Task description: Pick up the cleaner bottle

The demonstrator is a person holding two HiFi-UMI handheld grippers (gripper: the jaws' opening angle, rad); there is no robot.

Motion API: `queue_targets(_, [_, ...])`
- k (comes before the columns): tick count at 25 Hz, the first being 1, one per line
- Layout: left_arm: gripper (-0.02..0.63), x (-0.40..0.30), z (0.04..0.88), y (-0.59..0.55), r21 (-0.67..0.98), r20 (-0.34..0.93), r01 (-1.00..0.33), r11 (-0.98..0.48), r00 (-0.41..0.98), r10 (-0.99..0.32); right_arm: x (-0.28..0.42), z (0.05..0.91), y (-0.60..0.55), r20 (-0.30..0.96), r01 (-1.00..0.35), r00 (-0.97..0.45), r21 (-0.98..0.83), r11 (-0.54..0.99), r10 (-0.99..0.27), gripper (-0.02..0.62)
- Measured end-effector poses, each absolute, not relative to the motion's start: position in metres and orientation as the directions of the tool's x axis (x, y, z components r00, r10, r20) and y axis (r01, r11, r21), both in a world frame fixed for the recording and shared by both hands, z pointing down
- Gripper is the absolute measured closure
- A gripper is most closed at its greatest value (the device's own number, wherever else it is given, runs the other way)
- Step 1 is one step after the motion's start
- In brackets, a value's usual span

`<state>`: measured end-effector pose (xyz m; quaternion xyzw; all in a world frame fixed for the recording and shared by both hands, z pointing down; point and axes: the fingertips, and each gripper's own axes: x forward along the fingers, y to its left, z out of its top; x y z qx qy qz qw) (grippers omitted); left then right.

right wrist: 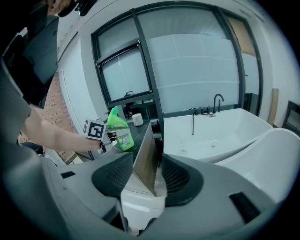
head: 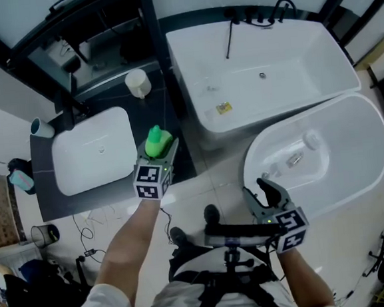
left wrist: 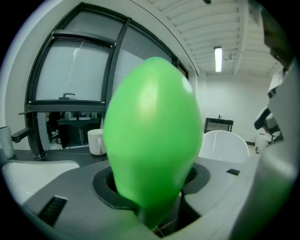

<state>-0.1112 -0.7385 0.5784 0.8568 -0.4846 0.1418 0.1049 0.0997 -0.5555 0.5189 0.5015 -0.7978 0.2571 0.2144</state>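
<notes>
Green plastic leads us in from the head view: the cleaner bottle (head: 157,140) stands upright at the right front corner of the dark counter (head: 50,207), just beside the white sink (head: 70,168), and the left gripper (head: 158,151) has its fingers closed on it, one at each side of the body below the cap. We cannot tell from above whether the base touches the counter. The right gripper (head: 262,191) hangs well apart from the bottle, over the floor near the rounded tub (head: 358,148), with its fingers spread and nothing between them. A white cup (head: 138,83) sits farther back on the counter, and a long bathtub (head: 317,51) lies beyond. In the left gripper view we see the bottle (left wrist: 152,131) filling the middle of the frame, wedged between the two dark pads (left wrist: 105,190), which press on its lower part from both sides; the cup (left wrist: 97,141) shows behind it. In the right gripper view the right gripper (right wrist: 147,180) has its pads apart and holds nothing, and the bottle (right wrist: 120,133) appears far off to the left, clamped in the left gripper (right wrist: 111,139) at the counter's edge.
</notes>
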Motion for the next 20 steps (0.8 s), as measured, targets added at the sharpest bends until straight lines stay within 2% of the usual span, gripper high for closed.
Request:
queue_targets(12, [0.372,-0.11,0.5834,-0.738,0.055,0.323,-0.853,-0.519,0.507,-0.799,0.1025,0.5227,-0.5577,0.615,-0.908,-0.411,-0.204,0.367,-0.673,0.396])
queue_targets(20, [0.417,-0.1126,0.5827,-0.7415,0.023,0.322,-0.852,-0.523,0.501,-0.803,0.1042,0.5261,-0.5579,0.622,-0.904,-0.419,-0.221,0.365,-0.662,0.396])
